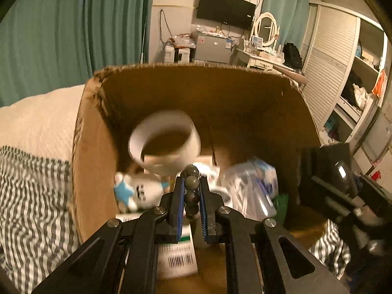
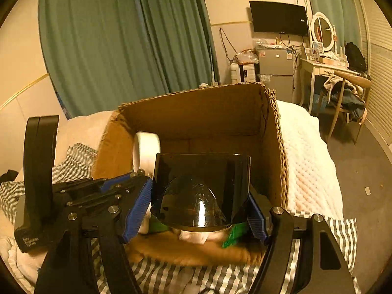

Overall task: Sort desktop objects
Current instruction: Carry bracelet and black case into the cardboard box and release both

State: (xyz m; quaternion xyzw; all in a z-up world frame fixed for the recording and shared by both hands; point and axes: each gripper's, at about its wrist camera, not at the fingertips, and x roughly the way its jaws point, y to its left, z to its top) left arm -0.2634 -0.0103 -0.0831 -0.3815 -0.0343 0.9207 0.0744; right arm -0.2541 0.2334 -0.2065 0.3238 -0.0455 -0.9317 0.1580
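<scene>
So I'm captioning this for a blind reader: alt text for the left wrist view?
The left gripper pinches a string of dark beads over an open cardboard box holding a white tape roll, a plush toy and plastic packets.

Motion blurs the white tape roll (image 1: 164, 142) and plush toy (image 1: 137, 191) inside the cardboard box (image 1: 98, 171), whose floor the dark glossy object (image 2: 196, 196) partly hides.

Support is a bed (image 2: 308, 161): white quilted cover, with a grey-and-white striped sheet (image 2: 171, 279) bunched over its near part. Open cardboard box (image 2: 274, 161) sits directly on the bed, its near edge on the striped sheet. White cover shows on both sides of the box.
</scene>
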